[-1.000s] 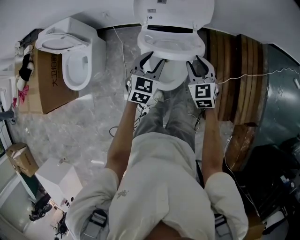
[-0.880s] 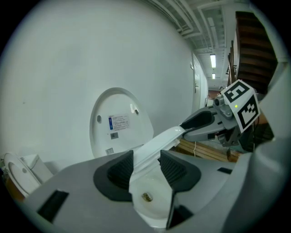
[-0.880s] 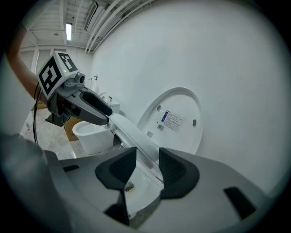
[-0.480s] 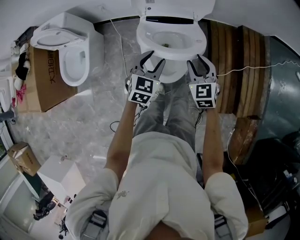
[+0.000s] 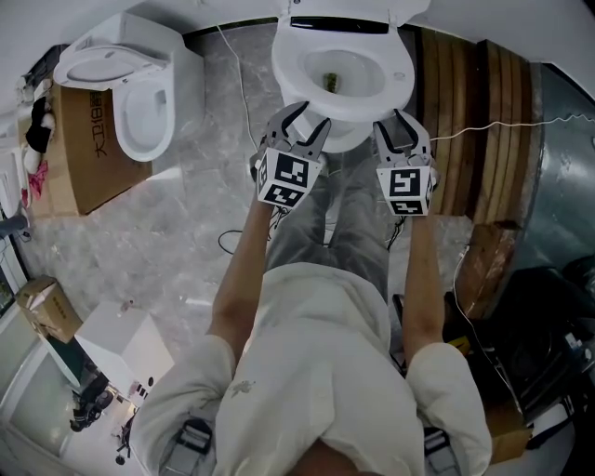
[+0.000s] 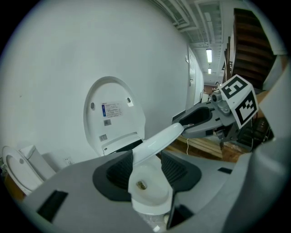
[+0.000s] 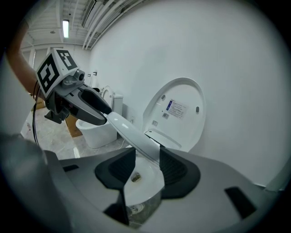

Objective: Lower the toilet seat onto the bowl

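Note:
A white toilet stands at the top of the head view, its lid [image 5: 339, 9] upright against the wall. The toilet seat [image 5: 288, 79] is tilted, its front edge raised above the bowl [image 5: 339, 102]. My left gripper [image 5: 302, 119] is shut on the seat's front left rim, my right gripper [image 5: 397, 123] on its front right rim. In the left gripper view the seat [image 6: 154, 141] runs between my jaws across to the right gripper [image 6: 200, 119], with the lid [image 6: 113, 118] behind. The right gripper view shows the seat [image 7: 132, 134] running to the left gripper [image 7: 91, 109].
A second white toilet [image 5: 130, 93] stands at the left beside a cardboard box [image 5: 79, 158]. Stacked wooden planks [image 5: 474, 112] lie at the right. A white box [image 5: 121, 344] sits at the lower left. Cables trail over the marble floor by the person's legs.
The seat has swung down toward the bowl, so more of the bowl's opening shows through it. Both grippers have stayed on its front rim.

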`<action>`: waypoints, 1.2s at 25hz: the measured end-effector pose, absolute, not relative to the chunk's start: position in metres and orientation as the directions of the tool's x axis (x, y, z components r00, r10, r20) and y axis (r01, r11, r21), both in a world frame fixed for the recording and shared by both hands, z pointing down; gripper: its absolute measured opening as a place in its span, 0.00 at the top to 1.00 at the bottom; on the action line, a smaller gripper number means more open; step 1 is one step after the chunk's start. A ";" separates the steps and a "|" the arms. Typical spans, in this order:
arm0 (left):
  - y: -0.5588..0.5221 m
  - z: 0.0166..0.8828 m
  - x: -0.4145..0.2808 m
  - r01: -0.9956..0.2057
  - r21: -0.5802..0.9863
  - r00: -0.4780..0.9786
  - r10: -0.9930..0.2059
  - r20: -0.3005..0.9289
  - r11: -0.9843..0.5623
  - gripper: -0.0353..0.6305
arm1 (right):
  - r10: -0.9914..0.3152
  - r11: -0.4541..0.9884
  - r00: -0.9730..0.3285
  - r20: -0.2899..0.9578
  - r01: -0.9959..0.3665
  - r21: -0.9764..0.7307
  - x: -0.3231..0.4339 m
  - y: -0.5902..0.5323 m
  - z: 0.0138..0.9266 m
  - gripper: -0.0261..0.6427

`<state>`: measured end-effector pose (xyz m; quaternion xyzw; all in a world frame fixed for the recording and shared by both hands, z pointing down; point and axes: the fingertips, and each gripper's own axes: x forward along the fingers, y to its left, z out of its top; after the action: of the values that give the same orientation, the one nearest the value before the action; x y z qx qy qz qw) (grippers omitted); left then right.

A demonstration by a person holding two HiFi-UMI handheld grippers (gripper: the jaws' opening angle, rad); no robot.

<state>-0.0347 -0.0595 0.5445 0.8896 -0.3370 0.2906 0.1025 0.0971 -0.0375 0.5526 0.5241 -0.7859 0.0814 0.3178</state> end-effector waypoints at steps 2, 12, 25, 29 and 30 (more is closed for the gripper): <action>-0.055 0.549 -0.036 -0.655 -0.013 0.605 -0.533 0.591 -0.756 0.63 | -0.767 0.439 -0.247 0.592 -0.875 0.203 0.096 -0.032 0.557 0.70; -0.031 0.578 -0.039 -0.626 0.002 0.605 -0.484 0.632 -0.780 0.61 | -0.740 0.455 -0.246 0.626 -0.869 0.196 0.093 -0.007 0.586 0.69; 0.001 0.624 -0.044 -0.587 0.017 0.592 -0.415 0.690 -0.809 0.59 | -0.671 0.501 -0.265 0.693 -0.850 0.160 0.089 0.024 0.633 0.64; 0.012 0.641 -0.045 -0.578 0.042 0.594 -0.386 0.706 -0.815 0.58 | -0.643 0.523 -0.272 0.716 -0.839 0.151 0.087 0.033 0.652 0.63; 0.014 0.645 -0.046 -0.578 0.050 0.595 -0.379 0.709 -0.814 0.58 | -0.637 0.529 -0.272 0.722 -0.835 0.152 0.086 0.036 0.657 0.62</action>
<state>-0.0458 0.0140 0.6448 0.8821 -0.2711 0.3594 0.1388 0.0860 0.0356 0.6568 0.4677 -0.7867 0.1302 0.3813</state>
